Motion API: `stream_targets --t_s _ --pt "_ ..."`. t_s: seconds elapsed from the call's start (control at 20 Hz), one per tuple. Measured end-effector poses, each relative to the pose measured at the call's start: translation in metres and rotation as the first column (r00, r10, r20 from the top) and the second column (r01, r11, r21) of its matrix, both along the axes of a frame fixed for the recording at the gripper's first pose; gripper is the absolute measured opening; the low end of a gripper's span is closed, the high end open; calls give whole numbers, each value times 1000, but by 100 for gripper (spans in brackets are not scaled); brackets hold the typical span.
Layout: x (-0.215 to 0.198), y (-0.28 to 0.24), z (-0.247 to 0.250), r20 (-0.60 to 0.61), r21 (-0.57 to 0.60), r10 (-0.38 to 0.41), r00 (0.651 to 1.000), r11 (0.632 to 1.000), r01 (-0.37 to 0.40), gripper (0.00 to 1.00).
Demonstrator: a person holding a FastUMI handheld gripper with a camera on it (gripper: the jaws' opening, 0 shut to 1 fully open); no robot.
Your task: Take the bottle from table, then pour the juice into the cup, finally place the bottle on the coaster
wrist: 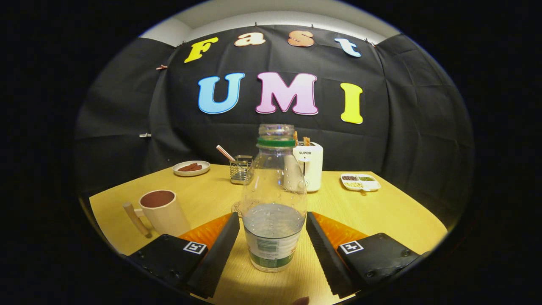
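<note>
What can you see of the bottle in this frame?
The bottle is clear plastic, uncapped, with a green neck ring and a green-and-white label around its base. It stands upright on the table, about a third full of clear liquid. It sits between the fingers of the open gripper; whether either finger touches it cannot be told. A coaster peeks out behind it, and the cup stands to its left.

Clear glossy plastic bottle (274,199), matt wood-grain table (372,212), wire-mesh metal holder (241,169), ribbed fingers (326,250).

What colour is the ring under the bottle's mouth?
Green, in the gripper view: the ring circles the bottle, which stands between the open jaws.
</note>
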State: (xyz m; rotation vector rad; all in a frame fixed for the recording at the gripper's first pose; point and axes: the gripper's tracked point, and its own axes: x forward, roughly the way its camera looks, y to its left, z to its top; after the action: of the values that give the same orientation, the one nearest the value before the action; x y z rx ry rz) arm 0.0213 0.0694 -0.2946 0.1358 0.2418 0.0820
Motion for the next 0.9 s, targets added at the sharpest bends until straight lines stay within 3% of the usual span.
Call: stream_targets --t_s 0.3,0.35,0.45,0.75,0.9 --pt "7 1 -13 -15 1 -18 1000 1000 18 98" --pt "10 1 -12 -17 1 -14 1000 1000 14 89" --pt "12 1 -15 -28 -12 -6 1000 1000 5 80" --pt "11 -5 16 -2 -134 15 1000 991 -15 79" --pt "16 -12 30 -3 -246 16 1000 969 -16 78"
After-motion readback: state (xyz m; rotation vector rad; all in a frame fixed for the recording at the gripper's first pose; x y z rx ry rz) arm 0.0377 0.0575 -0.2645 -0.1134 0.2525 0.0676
